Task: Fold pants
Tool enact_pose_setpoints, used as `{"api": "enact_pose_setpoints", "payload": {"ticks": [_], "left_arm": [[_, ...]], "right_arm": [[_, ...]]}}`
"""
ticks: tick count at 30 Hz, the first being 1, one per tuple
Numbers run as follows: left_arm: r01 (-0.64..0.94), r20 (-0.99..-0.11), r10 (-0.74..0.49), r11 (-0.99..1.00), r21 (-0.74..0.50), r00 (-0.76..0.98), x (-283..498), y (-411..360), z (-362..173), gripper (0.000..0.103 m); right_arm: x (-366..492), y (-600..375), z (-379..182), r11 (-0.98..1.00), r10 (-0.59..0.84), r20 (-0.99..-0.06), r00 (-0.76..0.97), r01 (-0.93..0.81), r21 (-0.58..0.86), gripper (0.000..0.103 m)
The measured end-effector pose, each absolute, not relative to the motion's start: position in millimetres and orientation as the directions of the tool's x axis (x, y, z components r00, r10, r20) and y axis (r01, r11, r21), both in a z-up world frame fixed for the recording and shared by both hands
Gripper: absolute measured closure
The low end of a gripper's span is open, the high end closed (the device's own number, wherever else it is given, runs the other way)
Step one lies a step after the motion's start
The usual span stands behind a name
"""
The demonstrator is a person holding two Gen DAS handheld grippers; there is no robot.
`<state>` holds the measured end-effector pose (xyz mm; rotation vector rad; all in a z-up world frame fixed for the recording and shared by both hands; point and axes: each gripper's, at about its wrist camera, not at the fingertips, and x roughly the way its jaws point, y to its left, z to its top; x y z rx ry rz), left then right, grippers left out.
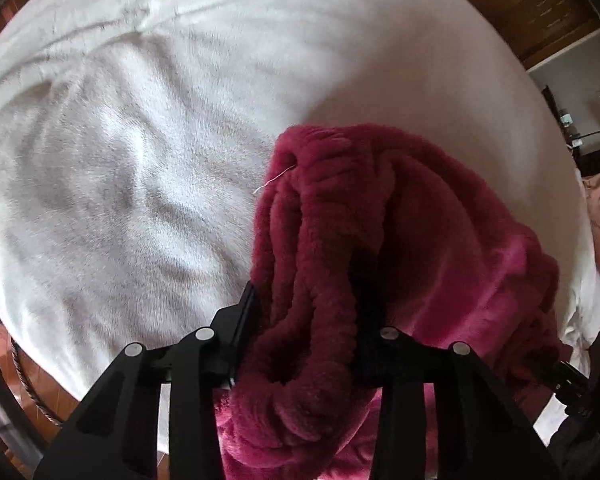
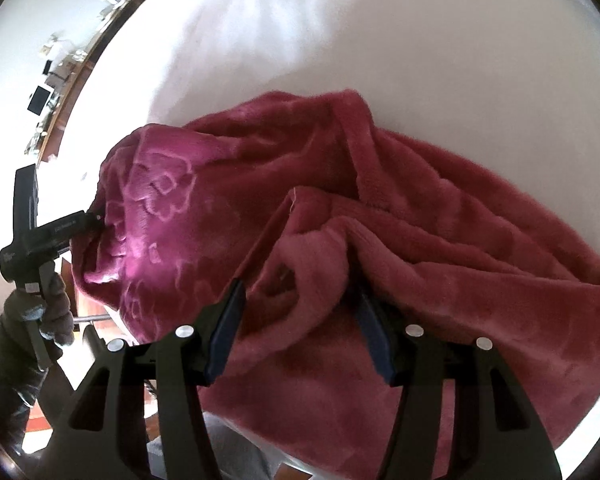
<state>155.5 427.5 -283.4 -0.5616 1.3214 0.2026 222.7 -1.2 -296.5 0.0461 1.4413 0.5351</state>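
The pants [image 2: 340, 216], a plush magenta pair, sit bunched between our right gripper [image 2: 296, 300] fingers, which clamp a thick fold; our left gripper [image 1: 312, 300] pinches the gathered waistband. Beyond both claws the cloth sags rumpled onto the white bed [image 1: 140, 140], so we judge folding barely begun. Small print on the left tool is unreadable.

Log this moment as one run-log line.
stage: lifting to fold | left gripper: shut on pants, bunched edge | right gripper: shut on pants fold | surface: white bed cover | fold: not yet done
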Motion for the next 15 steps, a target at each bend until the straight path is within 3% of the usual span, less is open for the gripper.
{"api": "enact_pose_setpoints", "payload": {"ticks": [7, 15], "left_arm": [[-0.429, -0.931, -0.168, 0.851, -0.303, 0.325, 136, 408, -240, 0.067], [-0.369, -0.887, -0.177, 0.861, -0.349, 0.426, 130, 343, -149, 0.069]], "right_arm": [[203, -42, -279, 0.879, 0.399, -0.915, 0.065, -0.310, 0.361, 0.045], [177, -105, -261, 0.879, 0.430, -0.896, 0.114, -0.280, 0.386, 0.045]]}}
